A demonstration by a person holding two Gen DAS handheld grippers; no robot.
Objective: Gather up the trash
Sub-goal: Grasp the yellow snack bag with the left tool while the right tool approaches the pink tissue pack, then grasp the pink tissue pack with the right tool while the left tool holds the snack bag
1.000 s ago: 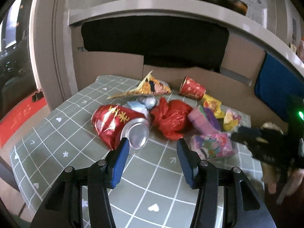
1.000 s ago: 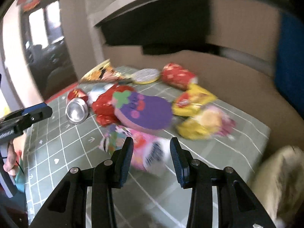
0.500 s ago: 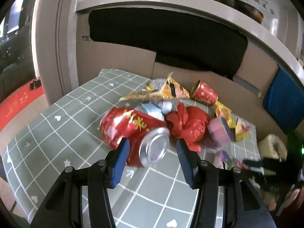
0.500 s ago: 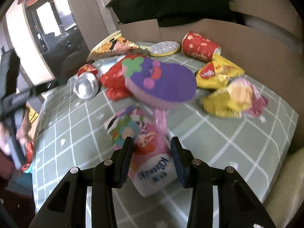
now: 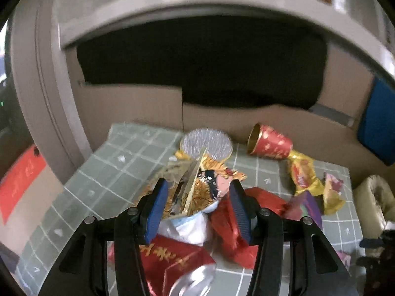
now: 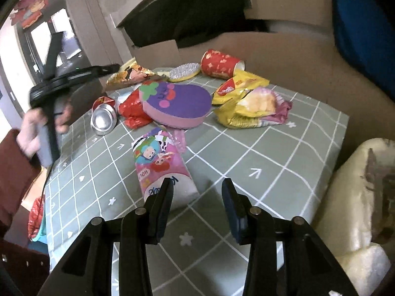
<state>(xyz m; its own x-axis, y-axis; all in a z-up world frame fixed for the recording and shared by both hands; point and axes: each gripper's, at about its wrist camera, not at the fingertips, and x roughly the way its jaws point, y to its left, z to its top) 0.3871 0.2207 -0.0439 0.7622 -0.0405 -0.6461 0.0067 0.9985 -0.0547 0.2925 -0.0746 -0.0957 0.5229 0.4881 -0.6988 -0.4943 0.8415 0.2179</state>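
While litter lies heaped on the green grid-patterned tablecloth (image 6: 284, 148), the left gripper (image 5: 197, 204) straddles a gold printed foil wrapper (image 5: 195, 187), jaws apart and nothing pinched, seemingly lining up a grab; the right gripper (image 6: 196, 197) hangs spread and empty just beside a pink cartoon-printed packet (image 6: 160, 162).

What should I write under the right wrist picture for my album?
Open right gripper hovers by a pink wrapper on a checked table of trash.
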